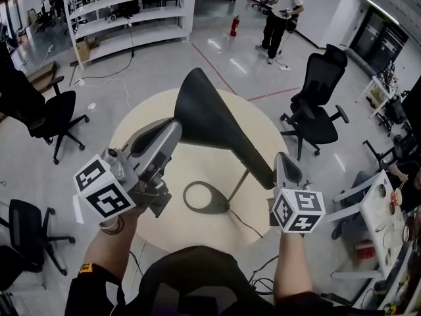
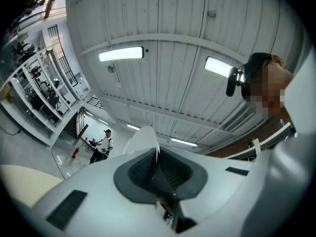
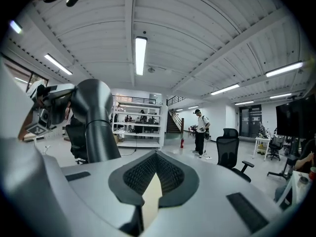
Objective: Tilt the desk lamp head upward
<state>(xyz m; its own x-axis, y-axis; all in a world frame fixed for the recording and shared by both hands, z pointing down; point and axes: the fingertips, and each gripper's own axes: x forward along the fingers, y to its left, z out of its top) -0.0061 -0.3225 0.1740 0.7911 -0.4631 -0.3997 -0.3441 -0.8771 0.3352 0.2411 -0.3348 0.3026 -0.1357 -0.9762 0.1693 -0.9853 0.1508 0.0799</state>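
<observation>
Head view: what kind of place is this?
Probably an open-plan office or lab workspace: black swivel chairs near a round table, long white shelving at the back, and a fire extinguisher on the glossy floor.

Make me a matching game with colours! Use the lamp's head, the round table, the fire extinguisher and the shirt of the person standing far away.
Things:
1. desk lamp head
2. round table
3. fire extinguisher
4. standing person's shirt

Colours:
A. red
B. white
C. black
D. pale cream

Right pairs: 1-C, 2-D, 3-A, 4-B.
</observation>
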